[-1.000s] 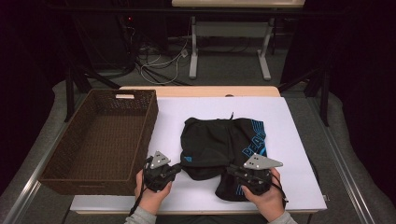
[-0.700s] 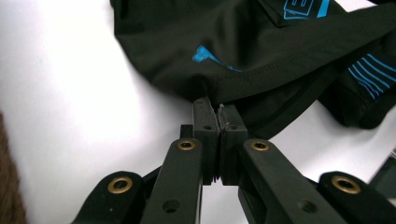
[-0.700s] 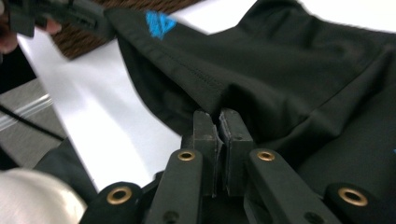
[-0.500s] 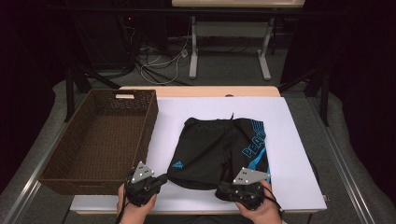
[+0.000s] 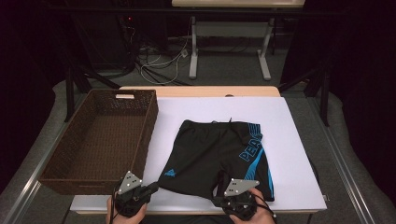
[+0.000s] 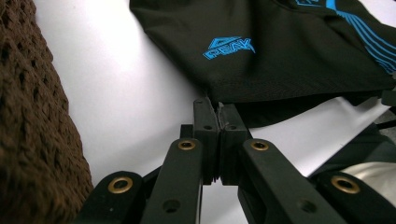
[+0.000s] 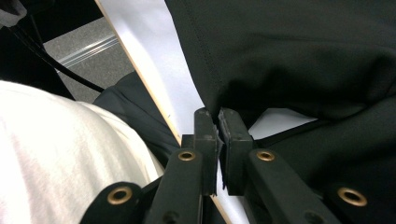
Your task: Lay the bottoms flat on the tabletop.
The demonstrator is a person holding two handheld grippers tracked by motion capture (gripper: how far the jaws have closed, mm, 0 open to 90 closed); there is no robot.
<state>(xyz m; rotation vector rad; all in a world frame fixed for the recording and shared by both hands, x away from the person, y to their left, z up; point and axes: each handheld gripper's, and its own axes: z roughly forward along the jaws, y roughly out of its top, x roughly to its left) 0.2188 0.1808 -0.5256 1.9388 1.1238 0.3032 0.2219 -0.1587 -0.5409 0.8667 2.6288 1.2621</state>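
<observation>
Black swim shorts with blue lettering lie spread flat on the white table, waistband at the far side. At the near table edge my left gripper is shut on the lower left hem corner. The left gripper view has the jaws pressed together on that corner of the shorts, below the blue logo. My right gripper pinches the hem between the legs. In the right gripper view its jaws hold a fold of the black shorts over the table's edge.
A brown woven basket stands on the table's left, close to my left gripper, its wall beside the jaws. A person's white clothing sits just behind the right gripper. Cables and desk legs lie on the floor beyond the table.
Both grippers pulled back toward the near table edge with the hem. The shorts went from a bunched fold to lying spread flat.
</observation>
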